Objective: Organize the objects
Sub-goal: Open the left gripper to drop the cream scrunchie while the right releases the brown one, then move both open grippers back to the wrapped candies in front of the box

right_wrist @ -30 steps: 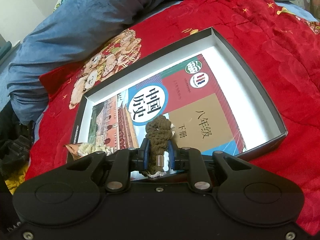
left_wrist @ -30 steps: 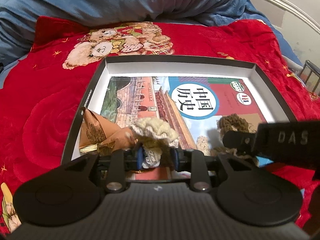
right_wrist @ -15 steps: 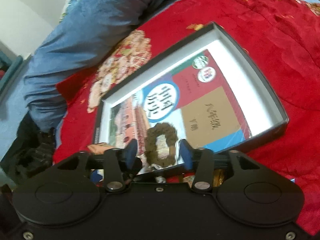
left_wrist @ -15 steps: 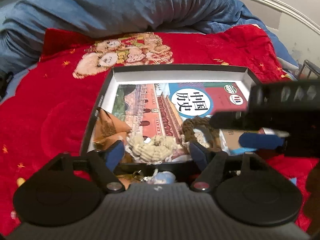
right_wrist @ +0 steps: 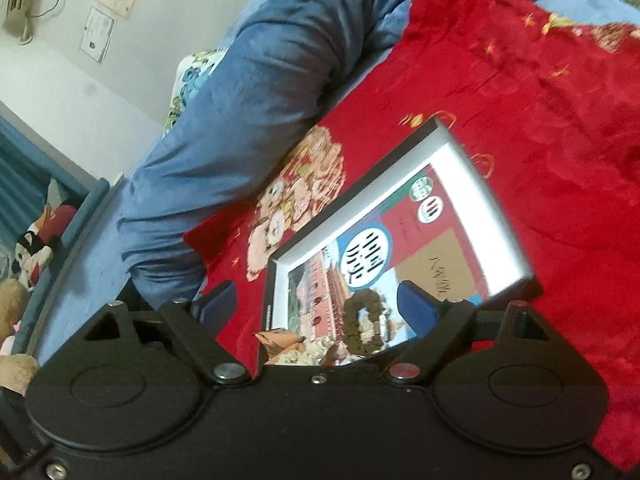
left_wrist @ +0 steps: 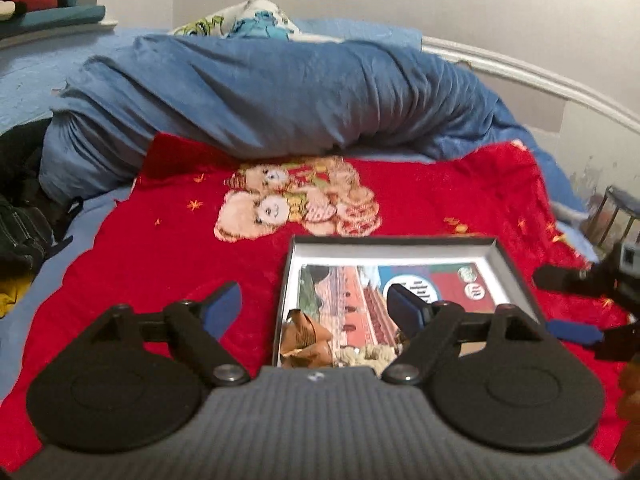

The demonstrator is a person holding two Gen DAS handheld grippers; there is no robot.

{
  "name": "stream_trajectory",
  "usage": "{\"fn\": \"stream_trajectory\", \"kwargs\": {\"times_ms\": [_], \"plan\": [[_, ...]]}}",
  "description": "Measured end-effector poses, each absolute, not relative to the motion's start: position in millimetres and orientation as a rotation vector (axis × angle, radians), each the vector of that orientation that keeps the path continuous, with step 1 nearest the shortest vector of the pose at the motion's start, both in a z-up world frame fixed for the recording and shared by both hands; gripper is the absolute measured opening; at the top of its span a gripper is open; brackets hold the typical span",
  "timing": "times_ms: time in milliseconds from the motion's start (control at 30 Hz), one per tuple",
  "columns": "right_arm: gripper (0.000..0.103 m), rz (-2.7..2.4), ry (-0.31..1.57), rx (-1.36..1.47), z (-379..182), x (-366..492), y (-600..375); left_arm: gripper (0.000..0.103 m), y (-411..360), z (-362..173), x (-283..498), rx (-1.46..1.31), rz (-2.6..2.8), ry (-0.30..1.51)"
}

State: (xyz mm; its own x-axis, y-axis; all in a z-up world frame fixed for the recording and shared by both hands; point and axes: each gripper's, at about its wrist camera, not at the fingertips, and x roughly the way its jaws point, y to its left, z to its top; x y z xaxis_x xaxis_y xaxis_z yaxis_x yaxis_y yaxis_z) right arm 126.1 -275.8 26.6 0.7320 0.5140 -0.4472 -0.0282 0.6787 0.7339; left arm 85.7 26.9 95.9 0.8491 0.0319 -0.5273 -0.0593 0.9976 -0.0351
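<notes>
A shallow black box [left_wrist: 400,242] [right_wrist: 476,200] with a white inside lies on the red blanket [left_wrist: 160,248]. A textbook [left_wrist: 452,284] [right_wrist: 416,240] lies flat in it. On the book's near end rest a cream crochet ring [left_wrist: 370,354] [right_wrist: 316,348], a brown crochet ring [right_wrist: 362,324] and a folded tan paper piece [left_wrist: 306,334] [right_wrist: 278,340]. My left gripper [left_wrist: 314,304] is open and empty, raised above the box's near left corner. My right gripper [right_wrist: 314,300] is open and empty above the brown ring; it also shows in the left wrist view [left_wrist: 576,328].
A rolled blue duvet [left_wrist: 280,96] [right_wrist: 260,92] lies along the far side of the blanket. A teddy-bear print [left_wrist: 300,204] sits beyond the box. Dark bags [left_wrist: 24,216] lie at the left. A white bed rail [left_wrist: 540,80] and wall are at the right.
Both grippers opened and let go of their crochet rings, which now lie on the book. Both grippers then pulled back and up, away from the box.
</notes>
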Motion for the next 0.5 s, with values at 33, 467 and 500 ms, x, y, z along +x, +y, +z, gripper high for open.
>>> {"fn": "stream_trajectory", "kwargs": {"times_ms": [33, 467, 500], "plan": [[0.087, 0.327, 0.683, 0.759, 29, 120, -277, 0.088, 28, 98, 83, -0.049, 0.040, 0.546], [0.082, 0.241, 0.625, 0.568, 50, 67, -280, 0.088, 22, 76, 43, 0.050, -0.046, 0.454], [0.080, 0.238, 0.650, 0.554, 46, 71, -274, 0.088, 24, 69, 44, 0.027, -0.051, 0.485]]}}
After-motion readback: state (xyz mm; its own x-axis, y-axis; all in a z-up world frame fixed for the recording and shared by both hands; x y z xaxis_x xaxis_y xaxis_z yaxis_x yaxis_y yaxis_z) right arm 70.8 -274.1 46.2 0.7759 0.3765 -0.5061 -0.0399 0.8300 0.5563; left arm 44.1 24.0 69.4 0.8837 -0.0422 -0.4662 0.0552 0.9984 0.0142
